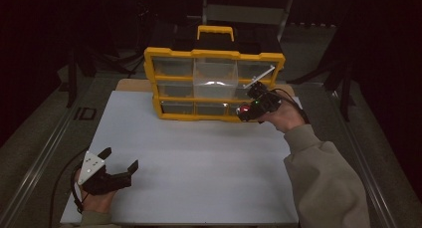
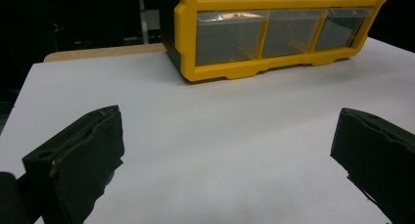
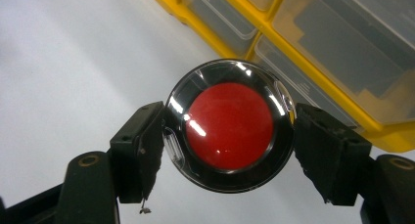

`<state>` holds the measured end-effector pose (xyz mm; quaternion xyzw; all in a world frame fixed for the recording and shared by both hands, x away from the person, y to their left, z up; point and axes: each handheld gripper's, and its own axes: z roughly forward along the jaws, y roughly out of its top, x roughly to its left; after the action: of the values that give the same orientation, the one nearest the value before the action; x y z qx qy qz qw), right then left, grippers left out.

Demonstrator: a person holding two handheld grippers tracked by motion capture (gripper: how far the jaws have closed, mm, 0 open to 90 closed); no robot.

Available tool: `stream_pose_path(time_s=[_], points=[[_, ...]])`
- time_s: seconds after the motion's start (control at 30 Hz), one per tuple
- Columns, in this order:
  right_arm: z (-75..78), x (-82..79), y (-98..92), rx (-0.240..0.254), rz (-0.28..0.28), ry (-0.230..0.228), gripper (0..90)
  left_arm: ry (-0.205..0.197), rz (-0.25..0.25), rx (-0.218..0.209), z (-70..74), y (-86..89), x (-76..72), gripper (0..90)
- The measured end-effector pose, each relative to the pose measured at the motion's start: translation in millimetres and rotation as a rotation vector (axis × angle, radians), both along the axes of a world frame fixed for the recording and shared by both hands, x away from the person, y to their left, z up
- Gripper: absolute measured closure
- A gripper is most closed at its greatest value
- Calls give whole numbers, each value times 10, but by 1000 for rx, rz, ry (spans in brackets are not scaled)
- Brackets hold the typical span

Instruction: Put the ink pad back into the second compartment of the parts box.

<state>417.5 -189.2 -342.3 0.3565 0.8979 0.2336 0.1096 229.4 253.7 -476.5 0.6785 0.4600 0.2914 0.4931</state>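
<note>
A round red button with a shiny chrome rim [image 3: 229, 126] sits squeezed between the two black jaws of my right gripper [image 3: 229, 136]. From above, that right gripper [image 1: 247, 111] hovers just in front of the lower right drawers of a yellow drawer organizer [image 1: 214, 54], with the red button [image 1: 245, 110] at its tip. One clear middle drawer [image 1: 215, 78] of the organizer is pulled out. My left gripper [image 1: 119, 161] rests low at the table's near left, jaws wide apart and nothing between them; its fingers [image 2: 78, 155] frame bare white table [image 2: 220, 136].
The yellow organizer [image 2: 274, 33] with clear drawers stands at the back of the white table top [image 1: 199, 158]. A yellow carry handle [image 1: 215, 31] rises behind it. Dark metal rails and stands flank the table on both sides.
</note>
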Motion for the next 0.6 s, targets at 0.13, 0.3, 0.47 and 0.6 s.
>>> stream_pose_path(time_s=[0.13,0.3,0.47,0.6], points=[[29,18,-14,4,-3,-5,298,1,-1,1,0,0,0,0],[77,33,-16,5,-5,-8,298,1,0,1,0,1,0,0],[120,50,-18,-3,-6,-12,298,1,0,1,-2,0,1,0],[159,66,-32,-1,-13,-16,298,1,1,1,-2,0,2,0]])
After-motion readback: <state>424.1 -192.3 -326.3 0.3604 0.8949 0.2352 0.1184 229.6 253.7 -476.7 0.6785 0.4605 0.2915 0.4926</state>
